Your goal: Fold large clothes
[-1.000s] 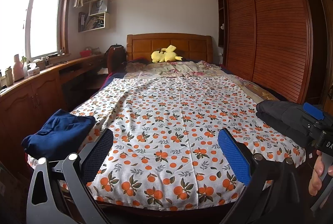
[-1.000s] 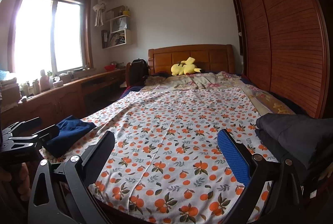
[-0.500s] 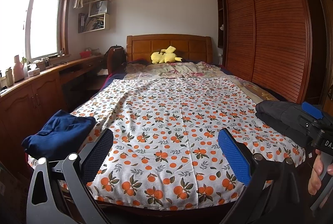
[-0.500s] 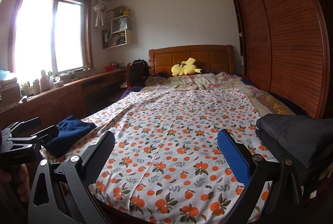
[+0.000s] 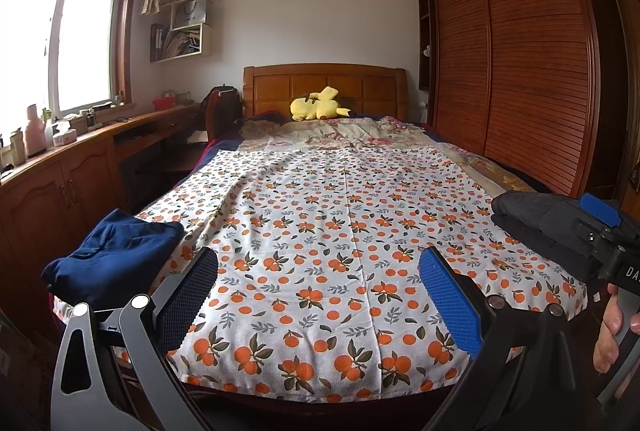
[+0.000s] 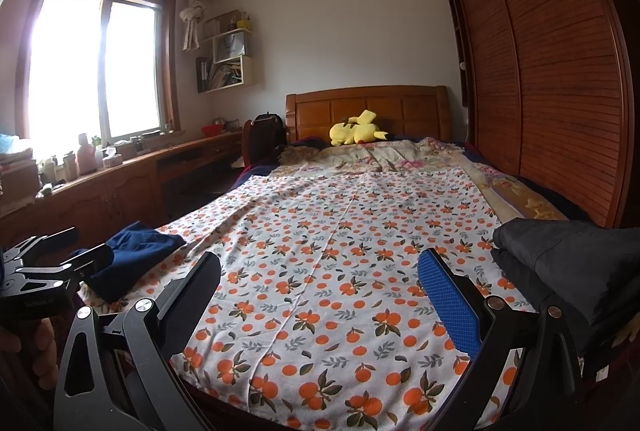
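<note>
A folded navy garment (image 5: 112, 255) lies at the bed's near left corner; it also shows in the right wrist view (image 6: 132, 263). A folded dark grey garment (image 5: 548, 227) lies at the near right corner, and in the right wrist view (image 6: 576, 263). My left gripper (image 5: 318, 299) is open and empty, held above the foot of the bed. My right gripper (image 6: 318, 295) is open and empty at about the same height. Each gripper shows at the edge of the other's view.
The bed carries a white sheet with orange fruit print (image 5: 340, 231). A yellow plush toy (image 5: 318, 107) lies by the wooden headboard (image 5: 324, 87). A wooden wardrobe (image 5: 520, 71) stands on the right. A desk and cabinets (image 5: 80, 167) run along the left under the window.
</note>
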